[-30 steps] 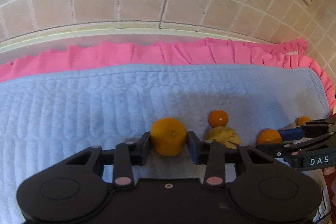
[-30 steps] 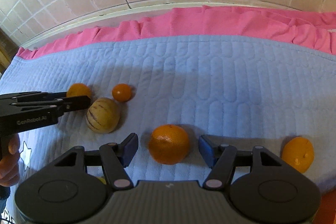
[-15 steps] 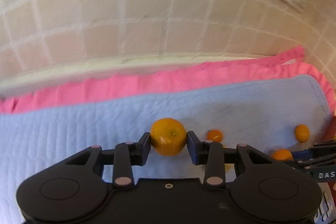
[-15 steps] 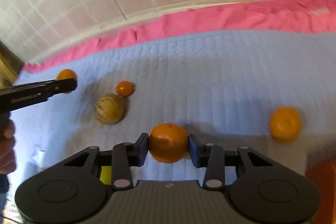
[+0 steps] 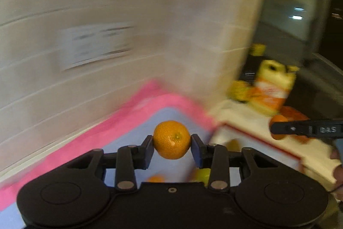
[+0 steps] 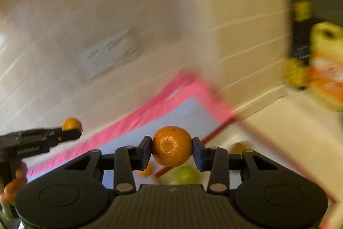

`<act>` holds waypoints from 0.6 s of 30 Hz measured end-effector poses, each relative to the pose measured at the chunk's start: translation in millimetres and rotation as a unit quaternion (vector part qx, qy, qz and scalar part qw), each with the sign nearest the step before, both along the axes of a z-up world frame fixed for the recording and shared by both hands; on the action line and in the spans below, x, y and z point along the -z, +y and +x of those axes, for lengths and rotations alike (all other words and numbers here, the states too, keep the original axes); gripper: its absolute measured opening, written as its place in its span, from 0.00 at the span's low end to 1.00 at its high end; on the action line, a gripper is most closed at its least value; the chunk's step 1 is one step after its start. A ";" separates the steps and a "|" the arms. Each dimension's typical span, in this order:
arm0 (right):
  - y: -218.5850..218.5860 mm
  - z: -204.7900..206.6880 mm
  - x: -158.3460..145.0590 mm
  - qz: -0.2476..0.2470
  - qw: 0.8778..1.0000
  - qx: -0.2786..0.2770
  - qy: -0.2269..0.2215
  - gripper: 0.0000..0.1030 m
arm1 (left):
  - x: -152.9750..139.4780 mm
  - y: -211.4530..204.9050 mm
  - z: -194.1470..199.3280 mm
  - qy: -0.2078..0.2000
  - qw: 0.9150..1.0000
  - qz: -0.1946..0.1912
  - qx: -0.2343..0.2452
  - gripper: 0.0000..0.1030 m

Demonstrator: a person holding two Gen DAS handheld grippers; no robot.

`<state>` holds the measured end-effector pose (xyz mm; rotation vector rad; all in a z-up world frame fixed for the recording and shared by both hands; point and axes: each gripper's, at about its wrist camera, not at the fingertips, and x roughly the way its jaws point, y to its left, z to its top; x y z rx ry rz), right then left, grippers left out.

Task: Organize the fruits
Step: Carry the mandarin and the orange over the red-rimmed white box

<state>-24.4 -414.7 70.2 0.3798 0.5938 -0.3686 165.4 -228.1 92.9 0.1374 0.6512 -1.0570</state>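
Observation:
My left gripper (image 5: 171,146) is shut on a small orange (image 5: 171,138), held in the air above the blue quilt (image 5: 171,115) with its pink border. My right gripper (image 6: 172,149) is shut on a second orange (image 6: 172,145), also lifted off the quilt. Each gripper shows in the other's view: the right one (image 5: 276,129) at the right with its orange (image 5: 278,118), the left one (image 6: 74,134) at the left with its orange (image 6: 71,122). Both views are blurred by motion.
A white red-rimmed tray (image 6: 268,138) lies to the right of the quilt, with a green fruit (image 6: 186,174) and a yellowish one (image 6: 236,147) near its corner. A small orange (image 6: 145,170) lies on the quilt. A yellow and orange packet (image 5: 270,87) stands behind. The tiled wall (image 5: 107,14) is close.
The right gripper closed on its orange. Both grippers rose off the quilt with their oranges and swung right, so the quilt's right corner and the white tray are now ahead.

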 end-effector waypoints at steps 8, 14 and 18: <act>-55.1 -76.2 19.0 0.043 0.994 0.098 0.002 0.41 | 37.7 -119.4 -30.3 0.094 0.990 0.032 0.105 0.43; -76.5 -79.9 69.1 0.093 0.988 0.119 0.040 0.41 | 84.1 -168.7 -58.8 0.077 0.983 0.081 0.148 0.43; -97.6 -79.1 88.8 0.117 0.983 0.133 0.047 0.41 | 111.7 -180.2 -60.7 0.090 0.976 0.111 0.167 0.43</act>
